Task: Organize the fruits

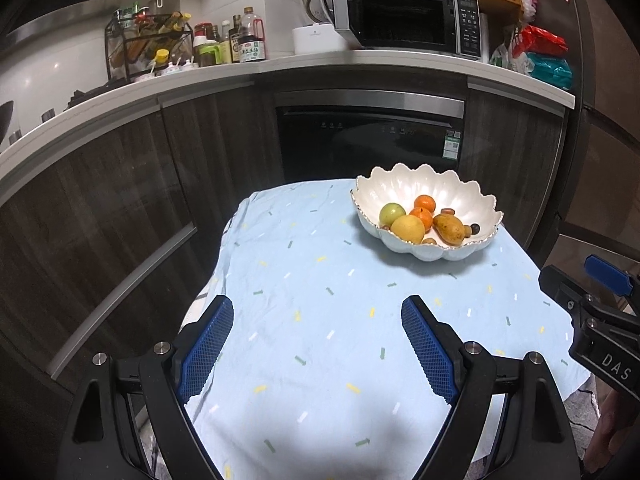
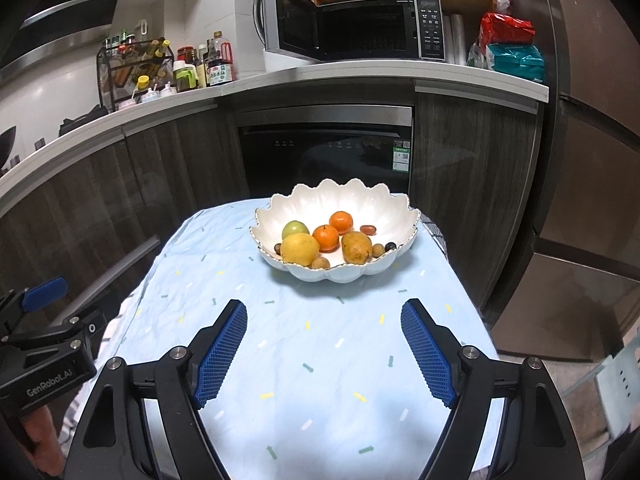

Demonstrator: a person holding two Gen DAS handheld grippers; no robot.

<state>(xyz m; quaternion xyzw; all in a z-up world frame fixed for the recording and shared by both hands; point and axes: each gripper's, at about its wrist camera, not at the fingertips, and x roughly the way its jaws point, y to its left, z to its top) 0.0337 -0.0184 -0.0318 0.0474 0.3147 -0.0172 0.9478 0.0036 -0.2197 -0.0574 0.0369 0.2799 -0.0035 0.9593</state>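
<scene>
Left wrist view: left gripper (image 1: 317, 346) spread wide, holding nothing, above the blue-clothed desk (image 1: 320, 320). Scalloped white bowl (image 1: 460, 196) sits far right with all visible fruit inside: lemon (image 1: 408, 229), green apple (image 1: 392, 213), pear (image 1: 449, 229), two tangerines.

Right wrist view: right gripper (image 2: 324, 350) also wide open and empty, bowl straight ahead. Looks like the sorting is done (or not yet started). Next move: approach the bowl.

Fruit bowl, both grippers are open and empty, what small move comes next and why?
Probably ease the right gripper forward toward the bowl. It faces the bowl more squarely than the left gripper, and the lemon and pear sit at the near rim.
</scene>
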